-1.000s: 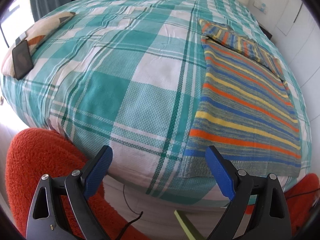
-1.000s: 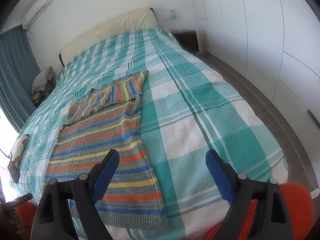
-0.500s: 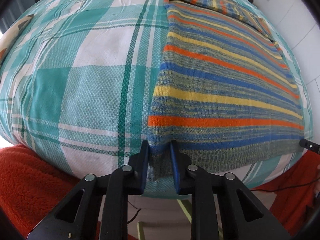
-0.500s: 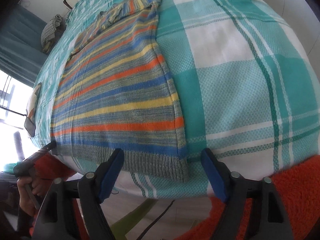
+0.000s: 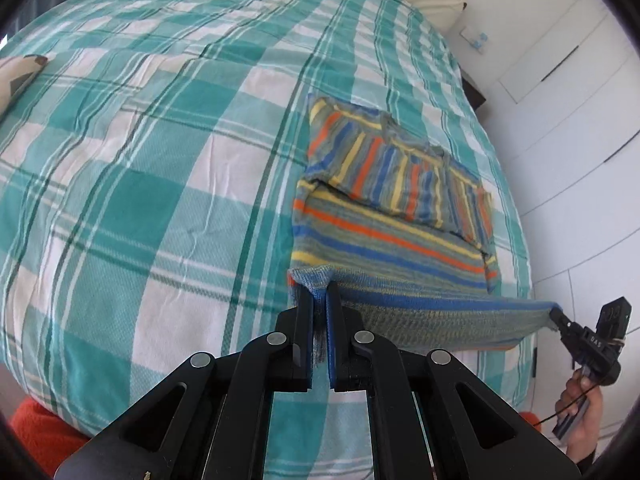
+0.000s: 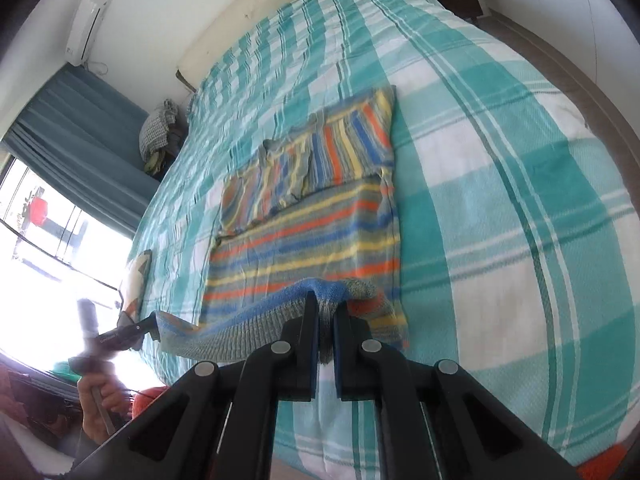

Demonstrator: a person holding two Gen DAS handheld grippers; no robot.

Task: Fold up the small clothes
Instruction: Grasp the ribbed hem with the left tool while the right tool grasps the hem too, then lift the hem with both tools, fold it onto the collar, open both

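A bed [image 5: 160,200] in teal plaid cover carries a striped knit sweater [image 5: 384,184].

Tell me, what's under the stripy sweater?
The stripy sweater lies on the green checked bedspread. Its hem is lifted, pinched by the left gripper and right gripper. Whatever is beneath the flat part is covered, though nothing bulges.

Teal plaid bed [image 6: 500,208], white wardrobe doors [image 5: 568,92], blue curtain [image 6: 76,128], bright window [image 6: 44,248]
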